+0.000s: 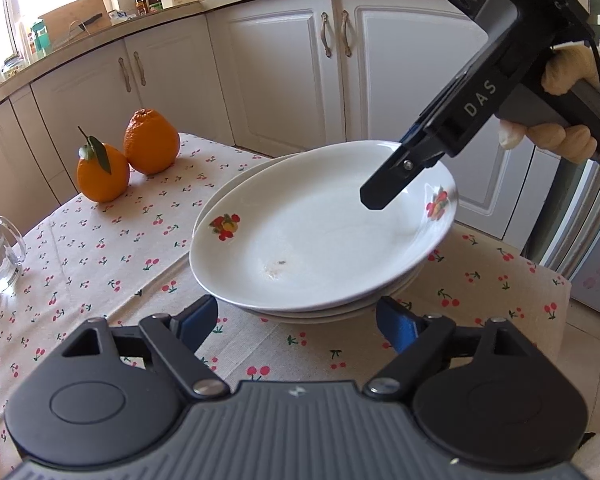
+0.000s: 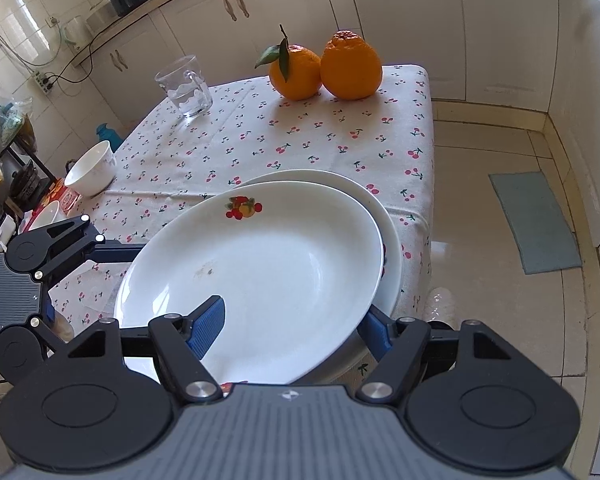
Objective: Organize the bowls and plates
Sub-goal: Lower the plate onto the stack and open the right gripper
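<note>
Cherry-print tablecloth [image 2: 300, 136] covers my kitchen table, where a stack of plates [image 1: 340, 312] sits. My right gripper [image 2: 288, 320] pinches the tilted top plate [image 2: 260, 264] by its rim; my left gripper [image 1: 296, 324] waits spread just beside the stack, touching nothing.

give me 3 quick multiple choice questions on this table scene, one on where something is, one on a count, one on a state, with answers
1. Where is the glass mug?
A. on the plate stack
B. on the cloth, apart from the plates
C. on the floor

2. How many oranges are on the table?
A. one
B. two
C. four

3. How does the top plate lie?
A. tilted, its rim in the right gripper
B. upside down
C. broken in pieces

Answers: 1 B, it stands alone near the far edge; 2 B, two sit side by side; 3 A, one finger lies over the rim, one under.
</note>
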### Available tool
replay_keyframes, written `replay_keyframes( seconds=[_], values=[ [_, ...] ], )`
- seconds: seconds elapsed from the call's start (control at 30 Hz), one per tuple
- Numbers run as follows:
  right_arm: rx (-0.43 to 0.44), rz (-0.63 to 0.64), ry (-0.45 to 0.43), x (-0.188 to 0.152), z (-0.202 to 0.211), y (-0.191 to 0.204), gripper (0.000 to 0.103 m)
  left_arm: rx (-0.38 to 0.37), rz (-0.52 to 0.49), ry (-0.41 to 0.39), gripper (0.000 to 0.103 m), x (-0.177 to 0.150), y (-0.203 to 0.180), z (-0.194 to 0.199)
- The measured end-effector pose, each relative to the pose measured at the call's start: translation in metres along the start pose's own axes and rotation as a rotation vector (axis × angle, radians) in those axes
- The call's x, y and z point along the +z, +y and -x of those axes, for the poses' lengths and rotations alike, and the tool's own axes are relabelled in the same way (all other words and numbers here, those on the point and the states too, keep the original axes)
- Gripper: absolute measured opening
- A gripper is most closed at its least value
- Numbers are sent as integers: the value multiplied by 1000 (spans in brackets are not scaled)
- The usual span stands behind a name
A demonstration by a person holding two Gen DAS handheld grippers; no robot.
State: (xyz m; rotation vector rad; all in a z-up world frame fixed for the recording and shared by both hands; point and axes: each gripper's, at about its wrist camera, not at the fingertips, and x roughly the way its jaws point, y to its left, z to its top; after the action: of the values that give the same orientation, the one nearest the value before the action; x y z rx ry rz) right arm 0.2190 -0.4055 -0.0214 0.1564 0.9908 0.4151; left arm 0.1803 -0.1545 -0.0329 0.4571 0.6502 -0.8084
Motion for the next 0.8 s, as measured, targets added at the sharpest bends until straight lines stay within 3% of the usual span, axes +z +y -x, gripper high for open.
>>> replay_keyframes(
  seconds=[0.8],
  values=[
    [-105, -24, 2, -8, 8, 17, 80, 2, 8, -21, 86, -8, -4, 12]
  ],
)
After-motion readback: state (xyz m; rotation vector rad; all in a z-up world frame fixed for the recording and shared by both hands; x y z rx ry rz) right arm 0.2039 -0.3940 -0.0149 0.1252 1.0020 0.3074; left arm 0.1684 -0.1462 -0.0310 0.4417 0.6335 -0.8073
